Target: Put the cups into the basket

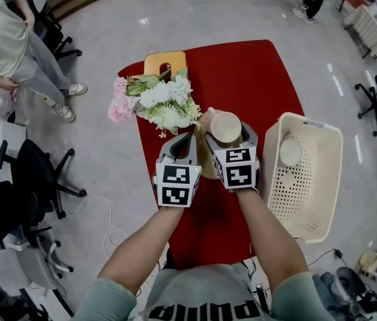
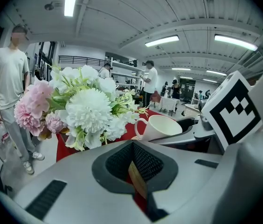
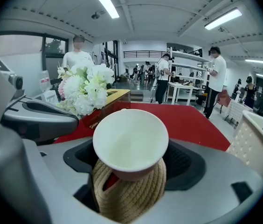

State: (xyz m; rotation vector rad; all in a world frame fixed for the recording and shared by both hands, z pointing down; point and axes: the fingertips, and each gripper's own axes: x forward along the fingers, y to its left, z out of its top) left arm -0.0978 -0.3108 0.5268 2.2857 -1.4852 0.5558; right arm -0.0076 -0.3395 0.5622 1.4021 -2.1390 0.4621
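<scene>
1. The right gripper [image 1: 227,134] has its jaws spread wide on either side of a white cup [image 3: 130,141]. Its own view shows the dark pads flanking the cup's rim without squeezing it.
2. That cup stands upright, mouth up, on a coiled rope mat [image 3: 131,195]. Both sit on the red bench [image 1: 255,72], near its middle.
3. The left gripper [image 1: 191,138] sits just beside the right one, at about 9 o'clock of it. Its jaws are drawn together to a slit, and only a sliver of tan and red shows through, with nothing I can call held.
4. From the left gripper's view the cup is at about 1 o'clock, with its handle turned toward the flowers.
5. A bunch of white and pink flowers [image 1: 158,102] lies at 10 o'clock of the cup, and a pale wooden block [image 1: 165,62] sits beyond it at the bench's far edge.
6. The cream perforated basket [image 1: 309,199] stands at 3 o'clock of the grippers, off the bench's right side. A second cup [image 1: 290,151] is already inside, toward its 12 o'clock end.
7. A person in a pale shirt [image 1: 5,39] stands well off at 10 o'clock.
</scene>
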